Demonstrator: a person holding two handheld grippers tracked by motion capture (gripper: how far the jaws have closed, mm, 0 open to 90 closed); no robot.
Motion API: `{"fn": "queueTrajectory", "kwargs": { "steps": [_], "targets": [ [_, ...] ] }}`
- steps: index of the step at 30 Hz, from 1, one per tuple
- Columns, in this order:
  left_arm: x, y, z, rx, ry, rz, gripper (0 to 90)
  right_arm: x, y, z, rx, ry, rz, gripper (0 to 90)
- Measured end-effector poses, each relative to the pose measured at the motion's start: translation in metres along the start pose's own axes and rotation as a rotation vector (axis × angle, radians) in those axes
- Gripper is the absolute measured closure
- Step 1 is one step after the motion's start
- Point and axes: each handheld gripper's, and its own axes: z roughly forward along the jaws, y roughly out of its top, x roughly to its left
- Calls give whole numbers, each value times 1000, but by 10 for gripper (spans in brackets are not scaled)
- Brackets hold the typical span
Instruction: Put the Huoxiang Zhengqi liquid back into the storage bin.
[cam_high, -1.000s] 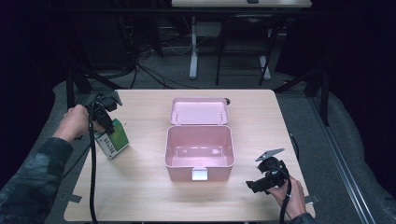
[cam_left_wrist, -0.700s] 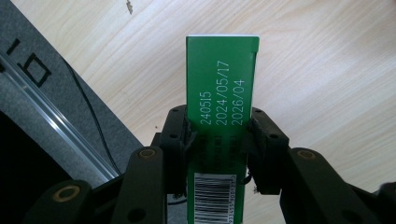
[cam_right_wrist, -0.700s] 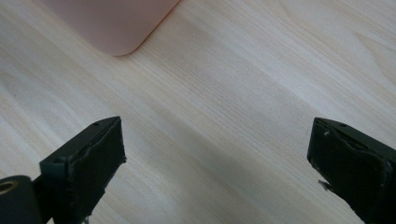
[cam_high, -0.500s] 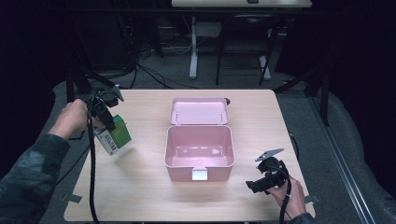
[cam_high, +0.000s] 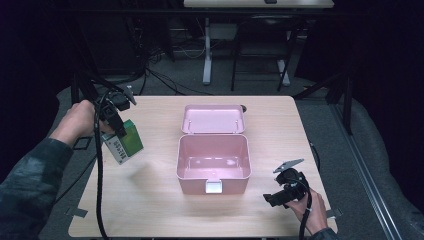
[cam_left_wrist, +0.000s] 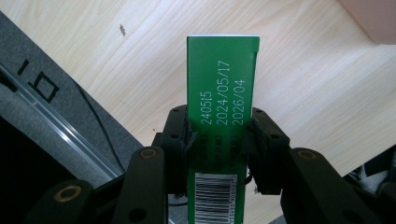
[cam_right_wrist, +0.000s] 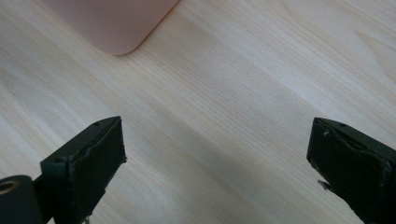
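A green carton (cam_high: 125, 142) with a white labelled side hangs above the table's left part, tilted, with my left gripper (cam_high: 117, 125) shut on it. In the left gripper view the green carton (cam_left_wrist: 223, 98) shows printed dates and a barcode, and both jaws press its sides at my left gripper (cam_left_wrist: 219, 135). An open pink box (cam_high: 214, 155) with its lid folded back stands in the middle of the table, empty inside. My right gripper (cam_high: 272, 199) rests low near the table's front right, right of the box, and my right gripper (cam_right_wrist: 217, 158) stands open over bare wood.
The wooden table (cam_high: 150, 200) has free surface in front of and left of the box. A corner of the pink box (cam_right_wrist: 112, 23) lies ahead of the right jaws. Cables trail from both grippers. Dark floor, table legs and wires lie beyond the far edge.
My left gripper has lifted the green carton off the table and carried it slightly towards the box. The right hand has stayed where it was.
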Motion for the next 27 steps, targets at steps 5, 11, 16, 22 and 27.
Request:
{"fn": "queueTrajectory", "kwargs": {
  "steps": [5, 11, 16, 22, 27],
  "targets": [
    [-3, 2, -10, -11, -5, 17, 637, 0, 0, 0, -3, -1, 2, 36],
    [-7, 4, -22, -15, 5, 37, 637, 0, 0, 0, -2, -1, 0, 37],
    [-10, 5, -33, -36, 12, 50, 638, 0, 0, 0, -2, -3, 0, 36],
    [-13, 7, -43, -26, 23, 67, 638, 0, 0, 0, -3, -2, 0, 36],
    [-16, 9, -51, -34, 33, 76, 638, 0, 0, 0, -1, 1, -2, 36]
  ]
}}
